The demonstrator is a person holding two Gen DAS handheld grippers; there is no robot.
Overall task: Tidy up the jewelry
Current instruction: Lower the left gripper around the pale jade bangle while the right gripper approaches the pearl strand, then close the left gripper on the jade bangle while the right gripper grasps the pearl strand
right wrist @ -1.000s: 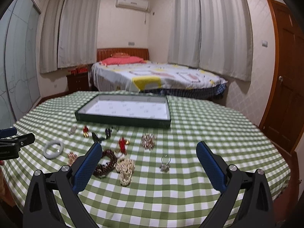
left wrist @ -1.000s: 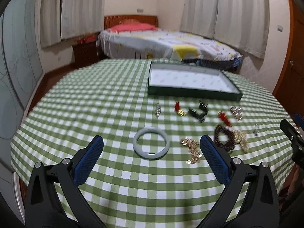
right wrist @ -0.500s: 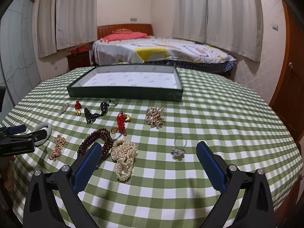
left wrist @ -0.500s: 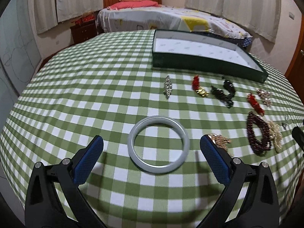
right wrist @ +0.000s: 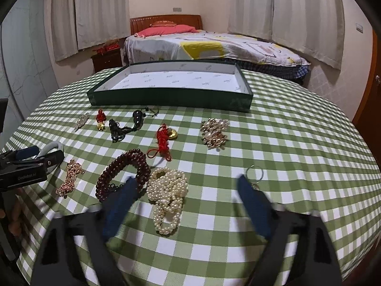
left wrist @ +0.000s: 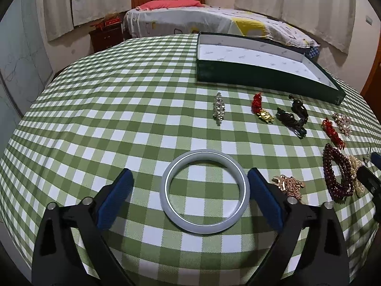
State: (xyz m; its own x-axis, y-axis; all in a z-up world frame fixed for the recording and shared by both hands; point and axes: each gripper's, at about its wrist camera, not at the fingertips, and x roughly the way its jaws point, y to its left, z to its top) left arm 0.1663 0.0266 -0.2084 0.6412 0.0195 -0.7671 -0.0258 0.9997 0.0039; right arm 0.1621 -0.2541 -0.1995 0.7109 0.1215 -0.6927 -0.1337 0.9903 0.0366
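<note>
Closing, both spread: left tool [left wrist: 189, 191] around 1 bangle [left wrist: 204, 191], right tool [right wrist: 187, 195] around 1 pearl strand [right wrist: 167, 196]; 1 tray [right wrist: 166, 97].

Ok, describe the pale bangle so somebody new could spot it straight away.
On the green checked tablecloth, look nearer than the dark green tray, below the row of small trinkets. The bangle lies flat between the left gripper's blue fingers: the only plain, smooth, pale grey ring.

Left gripper [left wrist: 190, 190], closing, fingers [left wrist: 116, 196] straddling a pale bangle [left wrist: 204, 191] on the worktop [left wrist: 119, 119]. Right finger nearly touches it; left stands apart.
</note>
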